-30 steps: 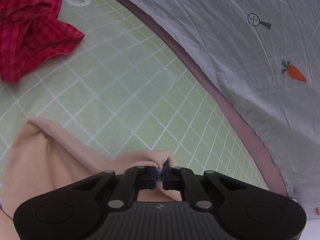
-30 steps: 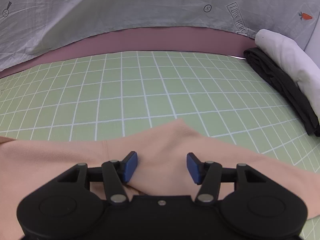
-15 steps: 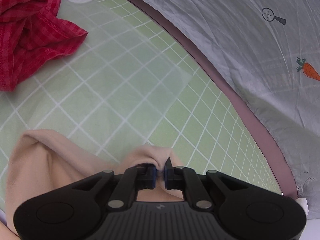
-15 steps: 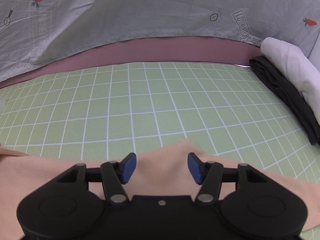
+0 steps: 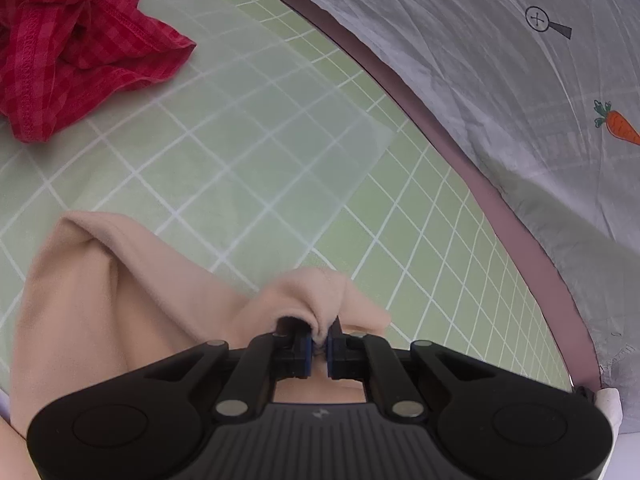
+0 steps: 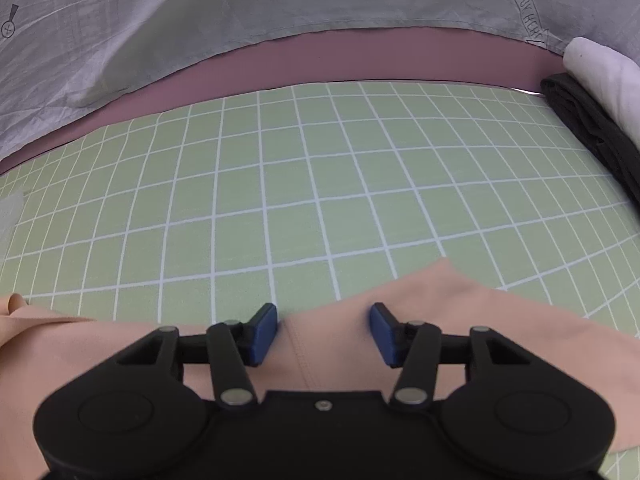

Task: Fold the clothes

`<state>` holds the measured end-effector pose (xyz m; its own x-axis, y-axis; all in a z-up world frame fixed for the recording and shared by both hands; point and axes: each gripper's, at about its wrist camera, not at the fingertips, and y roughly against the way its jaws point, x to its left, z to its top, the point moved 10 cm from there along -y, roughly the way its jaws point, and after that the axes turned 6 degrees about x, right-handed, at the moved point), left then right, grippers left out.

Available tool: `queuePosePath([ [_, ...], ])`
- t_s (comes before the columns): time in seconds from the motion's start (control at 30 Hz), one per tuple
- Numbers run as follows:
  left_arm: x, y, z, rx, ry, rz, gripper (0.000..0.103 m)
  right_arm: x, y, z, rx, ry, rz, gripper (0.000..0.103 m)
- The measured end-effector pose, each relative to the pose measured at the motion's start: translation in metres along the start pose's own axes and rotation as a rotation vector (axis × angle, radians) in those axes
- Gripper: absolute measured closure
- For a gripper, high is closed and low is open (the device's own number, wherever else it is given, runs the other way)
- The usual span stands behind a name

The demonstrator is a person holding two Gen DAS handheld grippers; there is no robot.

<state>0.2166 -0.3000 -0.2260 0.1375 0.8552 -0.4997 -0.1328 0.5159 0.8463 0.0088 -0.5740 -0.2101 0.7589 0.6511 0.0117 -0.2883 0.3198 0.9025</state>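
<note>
Across the surface lay a green grid mat (image 6: 320, 184), with a grey carrot-print sheet (image 6: 280, 4) bunched along its far side. Near the front, the peach garment (image 6: 500, 332) stretched left to right over the mat. A red checked garment (image 5: 76, 44) sat crumpled at far left. The left hand-held gripper (image 5: 319, 350) was clamped on a pinched fold of peach cloth. The right hand-held gripper (image 6: 323, 334) was closing, cloth between its pads, not yet pressed.

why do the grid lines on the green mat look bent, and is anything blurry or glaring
Both wrist views: fisheye lenses bow the mat's straight lines, most near the edges. Left wrist view: a pale hazy patch washes out the mat; the peach cloth looks slightly soft. Right wrist view: even light, sharp.
</note>
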Motion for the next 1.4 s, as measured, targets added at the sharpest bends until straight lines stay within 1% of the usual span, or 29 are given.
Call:
queuePosePath([
  [0.03, 0.000, 0.001, -0.001, 0.000, 0.001, -0.001, 0.096, 0.000, 0.002, -0.001, 0.002, -0.010, 0.022, 0.080],
  [0.07, 0.000, 0.001, -0.002, -0.001, 0.002, -0.003, 0.096, -0.001, 0.004, -0.001, 0.005, -0.021, 0.044, 0.089],
  [0.13, -0.001, 0.005, -0.004, -0.005, -0.002, -0.005, 0.096, -0.003, 0.012, -0.004, -0.003, -0.054, 0.076, 0.091],
  [0.17, -0.001, 0.008, -0.005, -0.008, -0.004, -0.009, 0.096, -0.005, 0.021, -0.006, -0.024, -0.058, 0.080, 0.091],
  [0.3, 0.001, 0.028, -0.014, -0.027, 0.001, -0.038, 0.096, -0.009, 0.063, -0.019, -0.112, -0.050, 0.081, 0.091],
  [0.4, 0.005, 0.044, -0.025, -0.035, 0.003, -0.051, 0.096, -0.014, 0.090, -0.036, -0.147, -0.045, 0.086, 0.091],
  [0.47, 0.010, 0.051, -0.036, -0.031, -0.006, -0.039, 0.096, -0.015, 0.096, -0.050, -0.139, -0.029, 0.077, 0.091],
  [0.63, 0.034, 0.064, -0.070, -0.003, -0.026, 0.040, 0.097, -0.016, 0.086, -0.093, -0.048, -0.008, 0.068, 0.091],
  [0.73, 0.058, 0.066, -0.091, 0.030, 0.028, 0.056, 0.097, -0.014, 0.090, -0.110, -0.035, 0.022, 0.057, 0.091],
  [0.83, 0.069, 0.066, -0.099, 0.043, 0.051, 0.053, 0.097, -0.013, 0.096, -0.112, -0.038, 0.038, 0.053, 0.089],
  [0.9, 0.071, 0.067, -0.099, 0.042, 0.045, 0.054, 0.097, -0.013, 0.103, -0.109, -0.066, 0.033, 0.051, 0.087],
  [0.97, 0.071, 0.068, -0.098, 0.040, 0.035, 0.061, 0.097, -0.015, 0.111, -0.101, -0.108, 0.025, 0.047, 0.081],
  [1.03, 0.071, 0.068, -0.097, 0.039, 0.029, 0.067, 0.097, -0.014, 0.116, -0.089, -0.150, 0.026, 0.048, 0.079],
  [1.2, 0.072, 0.067, -0.097, 0.041, 0.028, 0.071, 0.097, 0.000, 0.110, -0.062, -0.181, 0.073, 0.093, 0.077],
  [1.23, 0.072, 0.067, -0.098, 0.042, 0.034, 0.069, 0.097, 0.003, 0.107, -0.058, -0.177, 0.081, 0.104, 0.077],
  [1.3, 0.073, 0.066, -0.099, 0.043, 0.045, 0.066, 0.097, 0.008, 0.095, -0.059, -0.132, 0.088, 0.130, 0.076],
  [1.4, 0.073, 0.064, -0.100, 0.043, 0.058, 0.063, 0.097, 0.013, 0.081, -0.074, -0.065, 0.094, 0.150, 0.075],
])
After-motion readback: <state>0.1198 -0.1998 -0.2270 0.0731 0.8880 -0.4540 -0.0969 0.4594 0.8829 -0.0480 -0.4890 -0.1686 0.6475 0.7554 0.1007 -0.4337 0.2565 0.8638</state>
